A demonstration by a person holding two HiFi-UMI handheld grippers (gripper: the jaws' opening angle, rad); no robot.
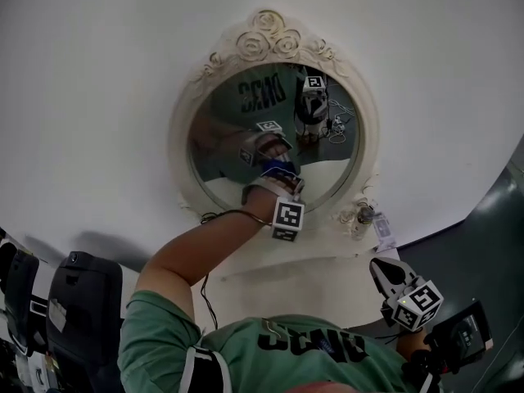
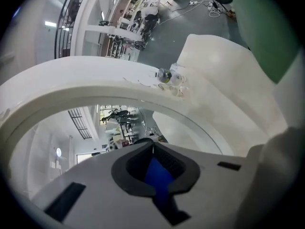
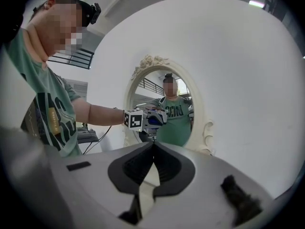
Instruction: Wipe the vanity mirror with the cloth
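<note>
Now held against the vanity mirror point(image 1: 336, 170) near 6 o'clock: blue cloth point(image 2: 157, 175), clenched in the fingers of the left gripper point(image 1: 273, 160); fingers of the right gripper point(image 1: 381, 273) closed empty, at 4 o'clock. Risk of scraped glass from hard fingers outrunning bunched cloth.

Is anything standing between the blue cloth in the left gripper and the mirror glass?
Nothing visible does. The left gripper holds the blue cloth right in front of the mirror glass, inside its frame.

The cloth point(image 2: 158, 178) sits between the left gripper's point(image 2: 152, 144) jaws, at the lower middle of the vanity mirror's point(image 1: 267, 38) glass; the right gripper point(image 1: 378, 268) lies below and right of the mirror, apart.
</note>
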